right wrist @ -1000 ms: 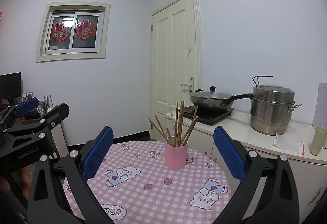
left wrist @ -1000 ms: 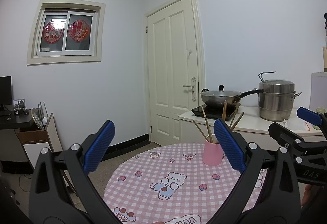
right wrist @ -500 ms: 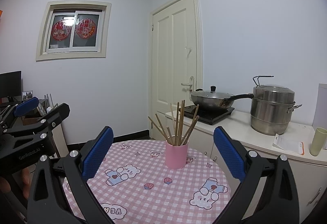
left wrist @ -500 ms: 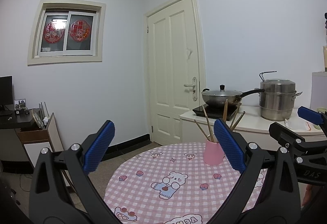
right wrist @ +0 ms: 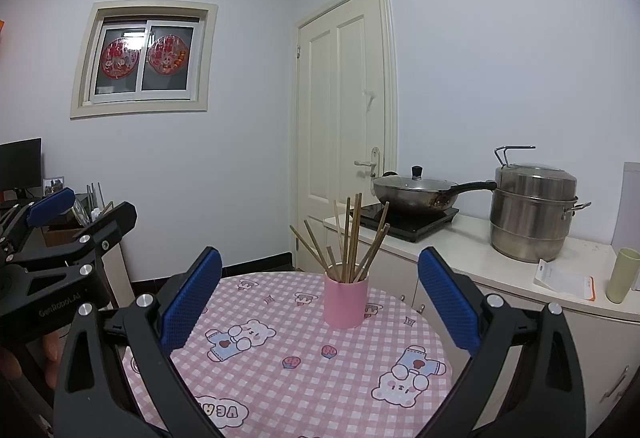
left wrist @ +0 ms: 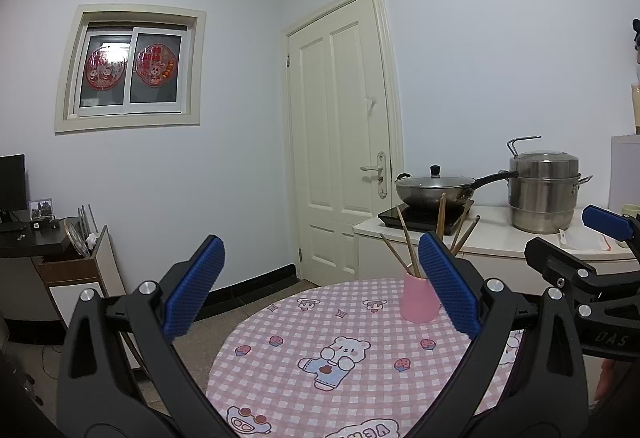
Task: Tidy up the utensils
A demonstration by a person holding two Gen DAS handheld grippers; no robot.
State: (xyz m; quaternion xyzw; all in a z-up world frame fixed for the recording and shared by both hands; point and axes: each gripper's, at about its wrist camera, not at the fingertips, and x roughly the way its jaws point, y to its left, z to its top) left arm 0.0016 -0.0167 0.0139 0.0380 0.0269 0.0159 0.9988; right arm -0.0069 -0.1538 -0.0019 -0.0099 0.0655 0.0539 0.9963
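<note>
Two grippers hover above the near edge of a round table draped in a pink checked cloth with bear prints, each with its blue-padded jaws spread wide apart and nothing between them. The left gripper sits toward the table's left side and the right gripper toward its right, side by side and apart from each other. Most of the cloth between the near edge and the middle lies bare, giving open room in front of both grippers. Farther in, toward the far edge of the table, stands a pink cup, upright, holding a bundle of wooden chopsticks. Their long axes run roughly vertical, lower ends down in the cup and upper ends fanning outward, some leaning left, some right, a few nearly straight up. In the left wrist view the cup is partly hidden behind the left gripper's right pad. Beyond the table's far right edge runs a white counter carrying a lidded wok on a black cooktop and a steel steamer pot. A closed cream door stands behind.
</note>
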